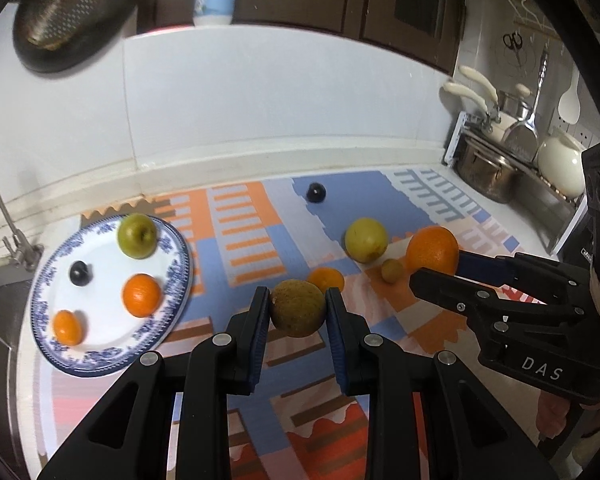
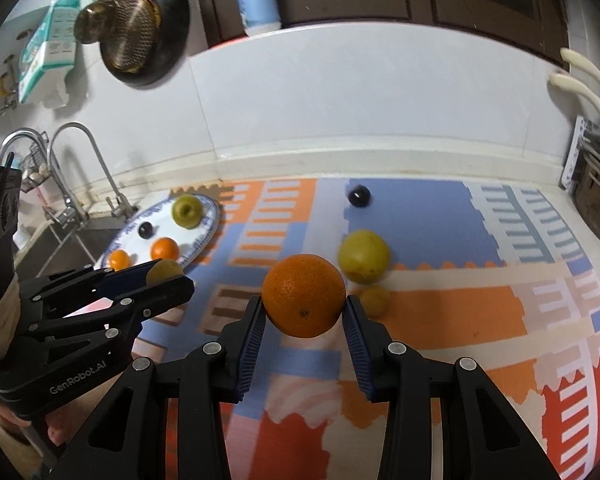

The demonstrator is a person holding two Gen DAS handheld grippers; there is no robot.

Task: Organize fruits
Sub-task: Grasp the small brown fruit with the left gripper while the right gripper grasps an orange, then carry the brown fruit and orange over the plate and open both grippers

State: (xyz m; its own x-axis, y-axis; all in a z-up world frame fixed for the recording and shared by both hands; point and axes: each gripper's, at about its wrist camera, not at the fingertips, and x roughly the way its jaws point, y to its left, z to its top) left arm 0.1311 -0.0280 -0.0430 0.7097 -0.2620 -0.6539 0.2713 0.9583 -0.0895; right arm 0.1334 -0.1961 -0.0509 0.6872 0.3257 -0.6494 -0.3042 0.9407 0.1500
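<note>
Nearest the left wrist camera, a brownish-green fruit is pinched between the pads of the left tongs and is held clear of the patterned mat on the counter. Nearest the right wrist camera, a large orange is pinched likewise by the right tongs.

At the far left, a blue-rimmed plate carries 4 fruits: a green apple, a dark plum, a mandarin and a smaller mandarin.

On the mat, 4 fruits are left loose: a yellow-green fruit right of centre, a small green one just near it, another mandarin behind the held fruit, and a second plum at the far edge.
</note>
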